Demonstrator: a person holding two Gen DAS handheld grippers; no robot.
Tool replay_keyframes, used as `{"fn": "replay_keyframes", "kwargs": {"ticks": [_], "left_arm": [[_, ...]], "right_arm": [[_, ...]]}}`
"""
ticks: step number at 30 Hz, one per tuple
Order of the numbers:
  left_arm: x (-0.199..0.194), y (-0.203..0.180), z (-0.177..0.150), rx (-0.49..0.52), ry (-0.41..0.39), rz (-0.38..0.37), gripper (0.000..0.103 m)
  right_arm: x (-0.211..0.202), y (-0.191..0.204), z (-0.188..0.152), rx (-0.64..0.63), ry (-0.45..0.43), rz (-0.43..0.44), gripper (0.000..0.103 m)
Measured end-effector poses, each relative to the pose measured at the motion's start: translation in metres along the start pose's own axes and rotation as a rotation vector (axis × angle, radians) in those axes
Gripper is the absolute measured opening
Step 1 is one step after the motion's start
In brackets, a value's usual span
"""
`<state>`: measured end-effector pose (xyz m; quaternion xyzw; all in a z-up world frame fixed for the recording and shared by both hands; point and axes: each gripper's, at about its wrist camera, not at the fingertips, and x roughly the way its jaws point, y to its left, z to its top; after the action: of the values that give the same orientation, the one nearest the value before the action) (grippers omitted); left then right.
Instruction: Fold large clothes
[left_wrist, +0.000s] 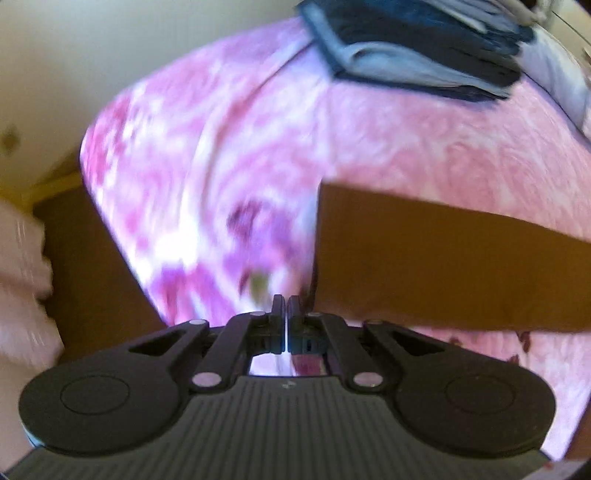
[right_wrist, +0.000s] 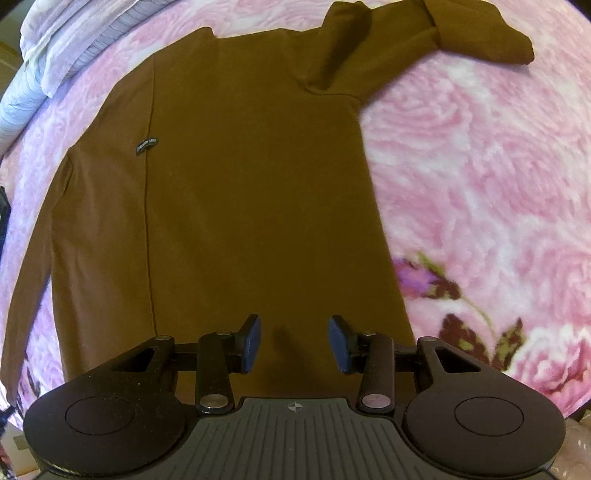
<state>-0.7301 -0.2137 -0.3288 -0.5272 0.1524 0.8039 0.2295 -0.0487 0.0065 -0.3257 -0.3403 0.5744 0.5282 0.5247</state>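
A brown long-sleeved shirt (right_wrist: 251, 177) lies flat on a pink floral blanket (right_wrist: 480, 166). One sleeve is bunched at the top right and the other runs down the left side. My right gripper (right_wrist: 294, 341) hovers open over the shirt's near hem with nothing between its blue pads (right_wrist: 253, 341). In the blurred left wrist view, my left gripper (left_wrist: 286, 306) is shut. A band of the brown shirt (left_wrist: 443, 258) lies just right of its fingertips. Whether any cloth is pinched between them cannot be told.
A folded pile of dark blue and grey clothes (left_wrist: 417, 48) rests on the blanket (left_wrist: 221, 147) at the far right of the left wrist view. White and lilac bedding (right_wrist: 62, 48) is heaped at the upper left of the right wrist view. A cream wall (left_wrist: 74, 55) stands beyond the bed's edge.
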Motion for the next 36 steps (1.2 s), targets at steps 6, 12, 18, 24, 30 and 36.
{"fn": "replay_keyframes", "kwargs": {"ticks": [6,12,18,24,30,36], "left_arm": [[-0.032,-0.034,-0.005,0.054,-0.091,-0.064,0.005],[-0.047,-0.136,0.000,0.144,-0.096,-0.177,0.025],[-0.044,-0.243,-0.018,0.234,-0.054,-0.294,0.027],[-0.054,-0.322,-0.052,0.284,-0.035,-0.308,0.028],[-0.062,-0.381,-0.096,0.327,-0.015,-0.280,0.029],[-0.069,-0.422,-0.133,0.365,0.003,-0.274,0.029]], "right_arm": [[0.000,0.007,0.003,-0.021,-0.030,-0.015,0.038],[-0.010,-0.016,0.024,0.007,-0.147,-0.079,0.038],[-0.028,-0.090,0.075,0.031,-0.324,-0.173,0.038],[-0.045,-0.207,0.138,0.139,-0.466,-0.121,0.038],[-0.029,-0.235,0.177,-0.441,-0.459,-0.418,0.038],[0.010,-0.223,0.141,-0.958,-0.411,-0.326,0.038]]}}
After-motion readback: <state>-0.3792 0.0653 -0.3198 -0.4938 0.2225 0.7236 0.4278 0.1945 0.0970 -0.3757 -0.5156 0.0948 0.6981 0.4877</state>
